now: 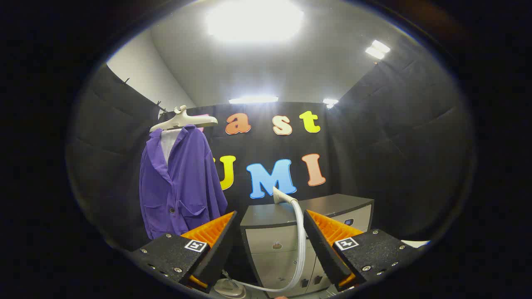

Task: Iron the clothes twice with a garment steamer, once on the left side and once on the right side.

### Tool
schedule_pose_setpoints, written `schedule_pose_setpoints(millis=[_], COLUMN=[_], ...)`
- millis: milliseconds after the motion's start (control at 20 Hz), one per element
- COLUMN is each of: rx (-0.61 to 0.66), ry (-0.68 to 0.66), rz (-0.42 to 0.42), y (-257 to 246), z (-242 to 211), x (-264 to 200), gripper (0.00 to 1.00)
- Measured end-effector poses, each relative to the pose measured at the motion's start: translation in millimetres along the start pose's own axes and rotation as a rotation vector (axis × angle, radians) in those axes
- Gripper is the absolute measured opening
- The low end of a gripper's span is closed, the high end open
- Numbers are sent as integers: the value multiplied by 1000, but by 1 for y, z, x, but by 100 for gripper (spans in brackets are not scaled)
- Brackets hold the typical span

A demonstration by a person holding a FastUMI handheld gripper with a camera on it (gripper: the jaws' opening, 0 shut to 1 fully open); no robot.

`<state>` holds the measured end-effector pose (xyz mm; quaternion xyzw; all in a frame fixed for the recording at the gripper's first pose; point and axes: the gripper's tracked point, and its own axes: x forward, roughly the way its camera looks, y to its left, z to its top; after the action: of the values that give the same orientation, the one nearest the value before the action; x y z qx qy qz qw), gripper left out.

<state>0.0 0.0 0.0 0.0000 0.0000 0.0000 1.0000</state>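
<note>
Jaws wide apart and empty, our gripper point(269, 245) faces the steamer head point(282, 195) on the cabinet point(270, 241) at 12 o'clock; the purple jacket point(178, 182) hangs at 10. We should centre on the handle before closing.

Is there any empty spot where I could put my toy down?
Yes. The dark top of the cabinet looks bare, from its left edge to the steamer head resting near the middle. It is crowded lower down, where the white hose loops in front of the cabinet between the open fingers of the gripper. The purple jacket hangs to the left.
</note>
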Motion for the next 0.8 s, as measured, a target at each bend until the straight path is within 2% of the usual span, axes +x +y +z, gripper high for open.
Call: schedule_pose_setpoints(millis=[500, 800], rx=[22, 21], ry=[15, -31], rz=[-4, -10], y=[-3, -3], z=[-10, 9], x=[-1, 2], gripper=[95, 95])
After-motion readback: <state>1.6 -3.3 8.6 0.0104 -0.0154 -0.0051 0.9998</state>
